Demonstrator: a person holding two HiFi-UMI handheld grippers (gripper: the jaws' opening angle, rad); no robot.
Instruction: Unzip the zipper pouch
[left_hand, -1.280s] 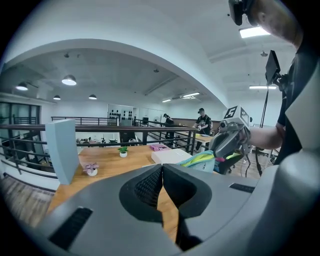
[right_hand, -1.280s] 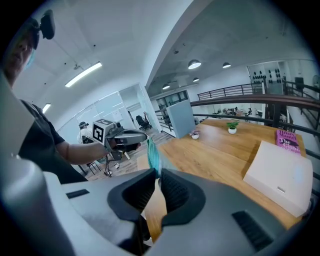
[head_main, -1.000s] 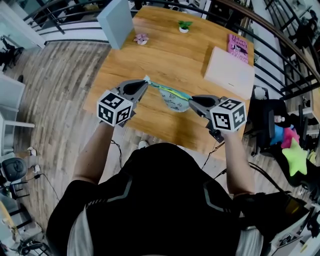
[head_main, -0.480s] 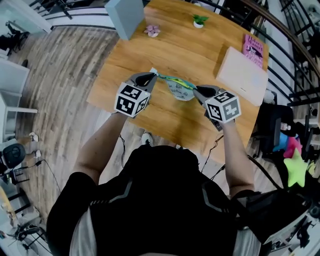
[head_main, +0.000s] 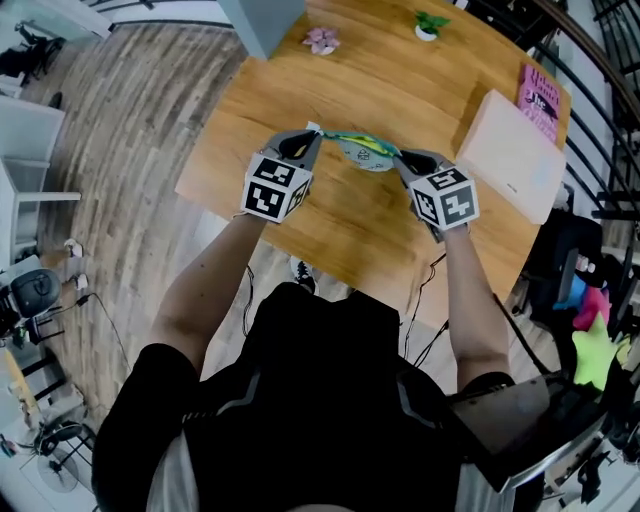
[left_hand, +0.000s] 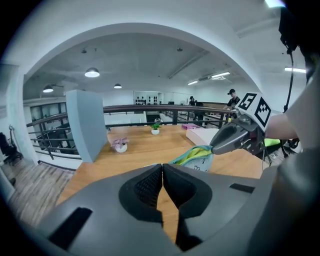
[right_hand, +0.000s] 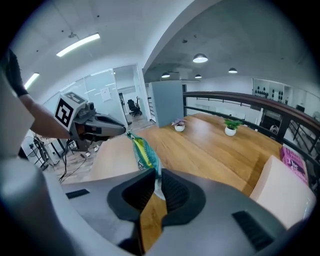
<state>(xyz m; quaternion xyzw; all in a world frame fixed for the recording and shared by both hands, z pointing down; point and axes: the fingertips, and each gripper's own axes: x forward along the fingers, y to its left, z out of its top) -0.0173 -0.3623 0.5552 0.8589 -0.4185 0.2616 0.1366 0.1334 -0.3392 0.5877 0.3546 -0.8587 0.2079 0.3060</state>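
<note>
Your left gripper (left_hand: 162, 166) has its jaws pressed together. Seen from the right gripper view, its tips pinch the far end of the zipper pouch (right_hand: 142, 152). From its own view the pouch only shows emerging behind the right-hand jaw, toward 2 o'clock.

Your right gripper (right_hand: 156, 175) is clamped on the near end of the pouch. The pale fabric sits between the pads and holds them a sliver apart.

In the head view the pouch is stretched between the two tools above the wooden table (head_main: 350, 230) and sags a little in the middle. The left gripper is at its 9 o'clock and the right gripper at its 3 o'clock. Yellow shows between teal edges along the pouch's top.

Farther out on the table:
- A small pink flower pot (head_main: 322, 40) stands at 11 o'clock from the pouch.
- A small green plant (head_main: 432, 24) stands at 1 o'clock.
- A pale pink box (head_main: 510, 155) lies at 3 o'clock, with a pink book (head_main: 540, 95) just beyond it.
</note>
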